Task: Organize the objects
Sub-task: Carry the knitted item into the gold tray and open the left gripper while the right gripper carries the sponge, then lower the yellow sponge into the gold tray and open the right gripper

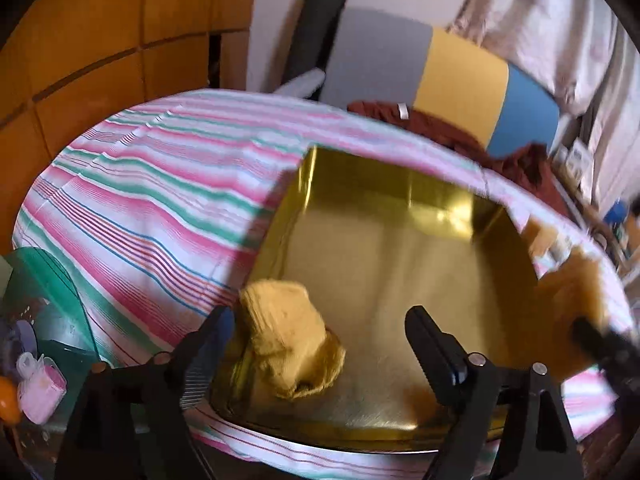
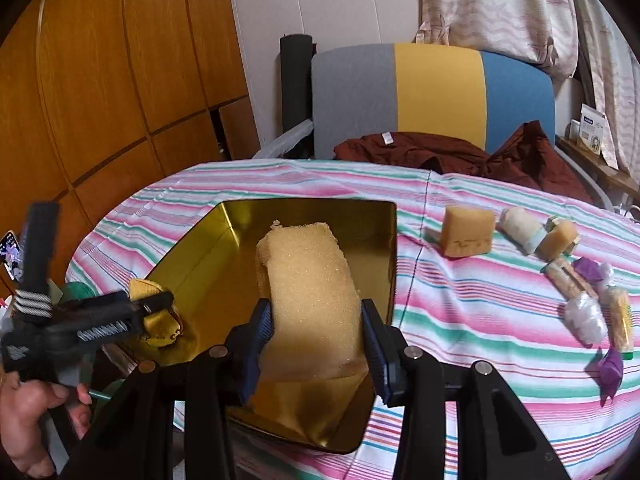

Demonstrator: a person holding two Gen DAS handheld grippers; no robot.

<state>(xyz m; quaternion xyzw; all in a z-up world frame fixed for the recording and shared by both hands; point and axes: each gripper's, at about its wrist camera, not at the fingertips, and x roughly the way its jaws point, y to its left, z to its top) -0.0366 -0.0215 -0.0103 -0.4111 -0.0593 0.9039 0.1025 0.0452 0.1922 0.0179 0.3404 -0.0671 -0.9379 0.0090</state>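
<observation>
A gold metal tin [image 1: 400, 248] [image 2: 224, 264] lies open on the striped tablecloth [image 1: 140, 200]. A crumpled yellow cloth [image 1: 288, 340] [image 2: 160, 320] lies in its near left corner. My left gripper [image 1: 320, 336] is open above that corner, the cloth beside its left finger. My right gripper [image 2: 316, 328] is shut on a tan sponge block [image 2: 312, 288] and holds it over the tin. The sponge and right gripper show blurred at the right edge of the left wrist view [image 1: 576, 304].
Loose items lie on the cloth right of the tin: a tan block [image 2: 468, 232], a white roll [image 2: 520, 228], wrapped pieces [image 2: 576, 280], cotton [image 2: 584, 316]. A chair [image 2: 436, 96] with a maroon garment [image 2: 460, 152] stands behind. A green box [image 1: 44, 304] lies left.
</observation>
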